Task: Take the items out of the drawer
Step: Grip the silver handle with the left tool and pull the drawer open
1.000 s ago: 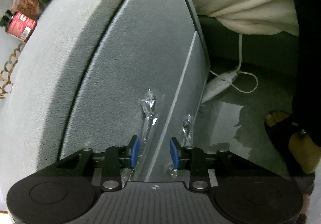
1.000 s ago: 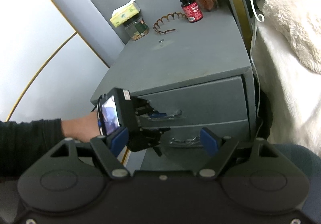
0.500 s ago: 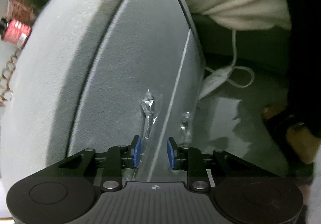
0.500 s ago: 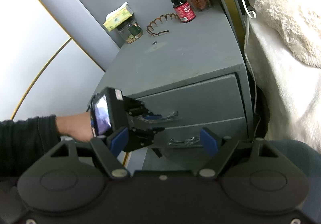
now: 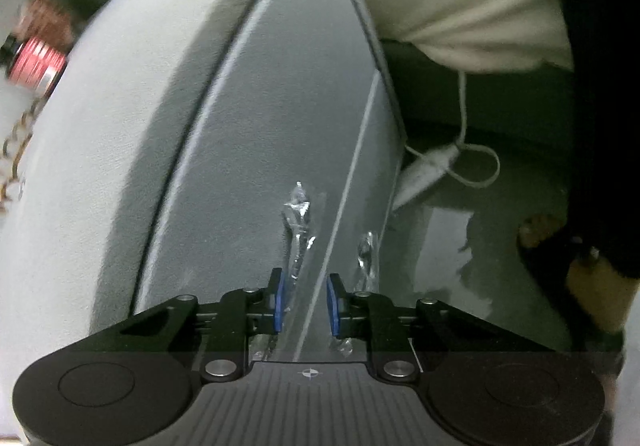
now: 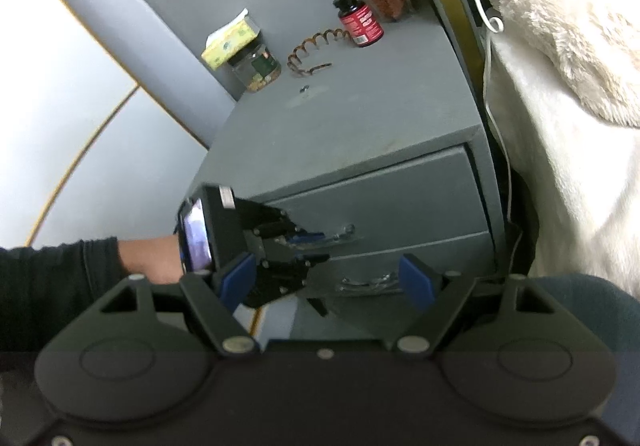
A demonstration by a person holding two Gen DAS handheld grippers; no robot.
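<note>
Grey bedside cabinet (image 6: 360,118) beside a bed with a fluffy cream blanket (image 6: 580,46), a red-labelled bottle (image 6: 360,24) and a small jar (image 6: 258,68) on its top, and both drawers look fully pushed in. From where I stand the job has barely started. The left gripper (image 6: 320,246) is down at the upper drawer (image 6: 400,198), its jaws having just closed as narrow as they go around the plastic-wrapped chrome handle (image 6: 340,232). The handle runs between the blue pads, close against one of them, so I take it as a grip on the bar. The right gripper (image 6: 326,278) hangs back facing the cabinet front with its jaws spread wide and nothing between them, seemingly waiting its turn. Whatever is to be taken out sits unseen inside the closed drawer, so I cannot tell what it is. Left to do, by my reckoning: pull the drawer out, reach in with the free gripper, and lift the contents clear. The lower drawer (image 6: 420,258) is untouched too.
</note>
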